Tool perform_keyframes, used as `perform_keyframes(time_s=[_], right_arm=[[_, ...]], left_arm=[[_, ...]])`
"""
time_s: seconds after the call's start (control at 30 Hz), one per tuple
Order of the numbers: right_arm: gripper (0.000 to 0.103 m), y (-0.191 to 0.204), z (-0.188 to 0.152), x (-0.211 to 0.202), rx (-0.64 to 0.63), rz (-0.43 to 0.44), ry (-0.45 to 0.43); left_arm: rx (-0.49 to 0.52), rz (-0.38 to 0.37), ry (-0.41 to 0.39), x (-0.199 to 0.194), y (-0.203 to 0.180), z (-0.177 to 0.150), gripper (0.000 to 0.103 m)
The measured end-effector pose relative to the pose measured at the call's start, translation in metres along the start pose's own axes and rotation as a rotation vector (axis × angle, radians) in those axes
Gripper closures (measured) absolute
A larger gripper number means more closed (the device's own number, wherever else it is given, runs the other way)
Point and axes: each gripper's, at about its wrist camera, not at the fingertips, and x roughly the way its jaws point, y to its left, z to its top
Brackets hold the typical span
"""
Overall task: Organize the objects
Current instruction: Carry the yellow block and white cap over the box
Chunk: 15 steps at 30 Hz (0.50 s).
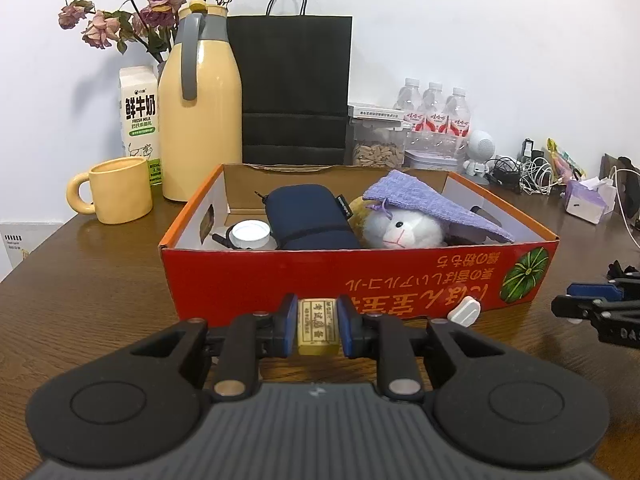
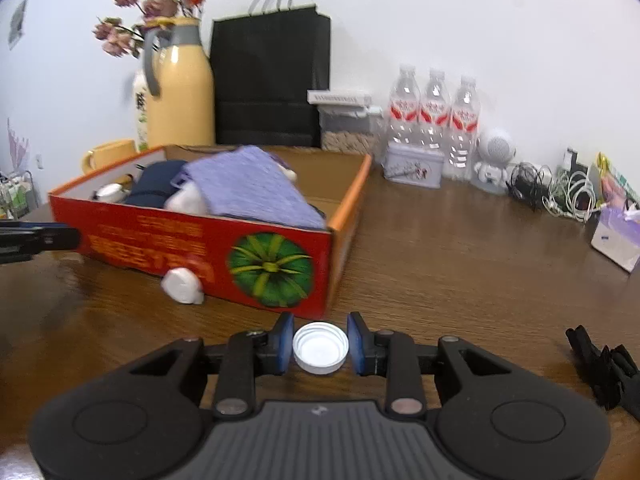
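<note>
- Wood-grain brown tabletop (image 1: 100,280) against a white wall (image 1: 480,40); red cardboard box (image 1: 360,276) mid-table.
- Left gripper (image 1: 318,328) clenched on a small yellow printed block (image 1: 318,326), before the box.
- Right gripper (image 2: 320,342) hugging an upturned white plastic bottle cap (image 2: 320,346); contact unclear.

Glossy wood-grain table (image 2: 460,248) — printed cardboard box (image 1: 360,276), knitted purple cloth (image 1: 428,204), fluffy plush toy (image 1: 404,230), smooth white plastic cap (image 2: 320,347), matt black paper bag (image 1: 294,92).
</note>
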Motion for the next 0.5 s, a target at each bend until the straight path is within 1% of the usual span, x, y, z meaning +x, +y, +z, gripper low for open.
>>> perform_keyframes(time_s=[0.2,0.4,0.5], right_arm=[[0.076,0.039,-0.006,-0.024,-0.006,0.055,-0.071],[0.076,0.077,-0.003,-0.029,-0.039,0.095,-0.093],[0.076,0.089,-0.001,-0.029,-0.046,0.108,-0.098]], left_arm=[[0.006,-0.004,-0.016,-0.006,-0.001,-0.002,0.081],[-0.003,-0.004,-0.028,-0.015,0.000,-0.005,0.081],[-0.001,-0.001,-0.041,-0.022,-0.001,-0.004,0.081]])
